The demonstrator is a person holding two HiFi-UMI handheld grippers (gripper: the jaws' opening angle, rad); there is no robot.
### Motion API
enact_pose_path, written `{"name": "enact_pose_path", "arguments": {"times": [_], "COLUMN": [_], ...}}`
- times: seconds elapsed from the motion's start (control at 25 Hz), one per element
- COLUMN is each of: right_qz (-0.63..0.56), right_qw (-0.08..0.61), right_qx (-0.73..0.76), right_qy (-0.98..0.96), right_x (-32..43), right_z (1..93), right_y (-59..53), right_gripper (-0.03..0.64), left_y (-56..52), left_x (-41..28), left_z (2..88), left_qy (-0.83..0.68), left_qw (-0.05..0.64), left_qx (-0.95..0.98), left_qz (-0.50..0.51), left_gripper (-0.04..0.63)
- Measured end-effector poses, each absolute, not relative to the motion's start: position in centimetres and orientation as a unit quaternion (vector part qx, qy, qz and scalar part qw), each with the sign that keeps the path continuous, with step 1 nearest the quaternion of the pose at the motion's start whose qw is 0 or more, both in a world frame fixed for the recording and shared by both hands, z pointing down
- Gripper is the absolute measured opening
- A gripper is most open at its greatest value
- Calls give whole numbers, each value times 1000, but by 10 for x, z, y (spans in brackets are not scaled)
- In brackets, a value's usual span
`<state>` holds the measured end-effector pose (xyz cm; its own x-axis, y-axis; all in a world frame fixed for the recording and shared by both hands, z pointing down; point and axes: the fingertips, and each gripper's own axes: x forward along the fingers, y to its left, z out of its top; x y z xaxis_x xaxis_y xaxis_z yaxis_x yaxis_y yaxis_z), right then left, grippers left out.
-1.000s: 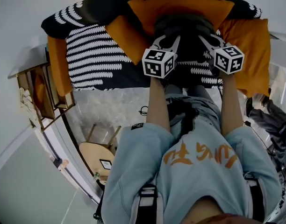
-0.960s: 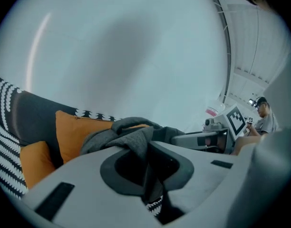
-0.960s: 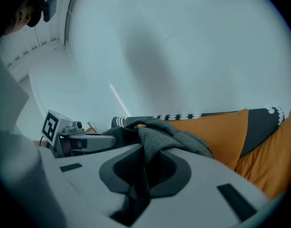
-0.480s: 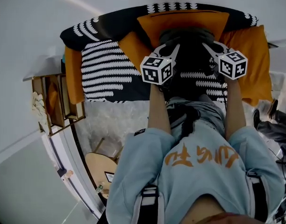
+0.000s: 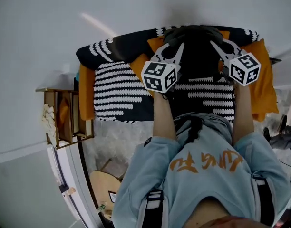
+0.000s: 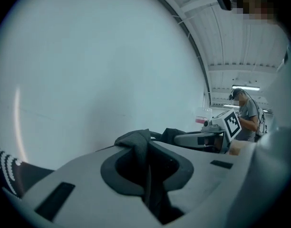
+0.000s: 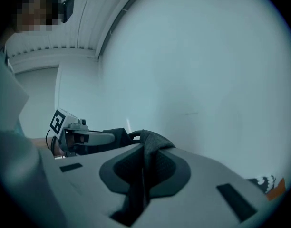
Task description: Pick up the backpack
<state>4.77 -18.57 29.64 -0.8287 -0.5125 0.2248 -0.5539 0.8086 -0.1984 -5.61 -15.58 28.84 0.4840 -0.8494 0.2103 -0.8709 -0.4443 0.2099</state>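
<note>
At far left stands a wooden shelf unit (image 5: 64,120), then a black-and-white striped cover (image 5: 114,91). Over it the left tool (image 5: 174,49) is clamped on a dark grey fabric strap (image 6: 136,144) of the black backpack (image 5: 195,49), held up between both tools. The right tool (image 5: 219,49) pinches a second grey strap (image 7: 152,146), with an orange cushion (image 5: 264,87) beyond.

Probably a mock living room staged inside a larger hall. Across the upper middle of the head view stands a sofa (image 5: 119,89) with a black-and-white striped cover and orange cushions (image 5: 264,82), with a wooden shelf (image 5: 69,122) at the left. The left gripper view's upper right shows a ribbed industrial ceiling (image 6: 236,37) with a strip light (image 6: 246,88).
</note>
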Motion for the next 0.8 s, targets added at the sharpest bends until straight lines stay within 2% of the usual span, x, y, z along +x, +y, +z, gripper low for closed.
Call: {"name": "enact_pose_path", "arguments": {"times": [0.36,0.8], "right_qz": [56,48], "right_qw": [17,7], "right_qx": [271,258], "right_qy": [-961,-965], "right_x": [49,48], "right_z": [211,201], "right_y": [-195,-198], "right_gripper": [48,48], "left_y": [-162,-159], "left_x": [-56,-56], "left_z": [208,199], "left_qy": [-522,-535], "left_qw": [63,60], "left_qx": [850,843], "left_qz": [1,-19], "left_gripper": [49,49]}}
